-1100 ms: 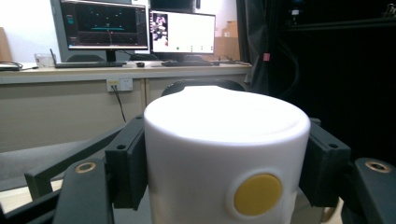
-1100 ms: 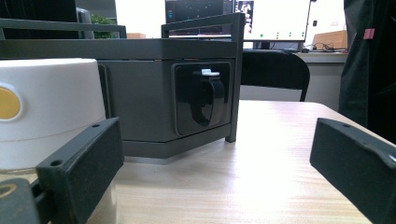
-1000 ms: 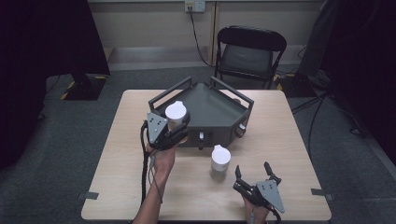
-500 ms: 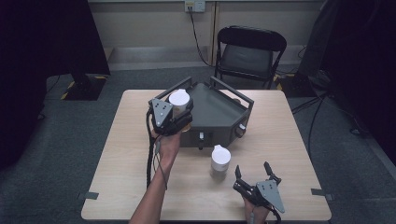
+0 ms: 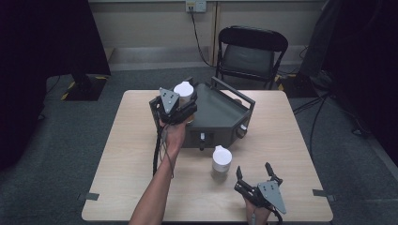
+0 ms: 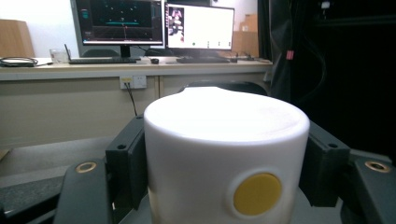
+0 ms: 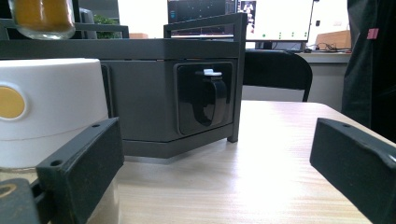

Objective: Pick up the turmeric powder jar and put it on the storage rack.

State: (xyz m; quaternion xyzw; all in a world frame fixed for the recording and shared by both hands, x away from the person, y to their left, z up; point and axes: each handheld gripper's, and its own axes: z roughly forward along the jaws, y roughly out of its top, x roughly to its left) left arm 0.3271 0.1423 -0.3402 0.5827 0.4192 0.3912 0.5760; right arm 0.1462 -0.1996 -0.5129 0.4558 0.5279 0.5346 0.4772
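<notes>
High view: your left gripper (image 5: 184, 104) holds a white-capped jar (image 5: 184, 90) over the grey rack (image 5: 220, 112); it may clip the rail.

Left gripper view: jaws clamp the cap only; it could slip.

Right gripper view: jaws wide, beside the second jar (image 7: 49, 116) on the bench (image 7: 243, 177).

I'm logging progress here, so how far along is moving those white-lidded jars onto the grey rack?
Done: nothing clearly; I can't see any jar set down on the grey rack. In hand: the left tongs grip one white-lidded jar raised over the rack's left end. Left: the second jar stands on the table, with the right tongs open just behind it.
</notes>
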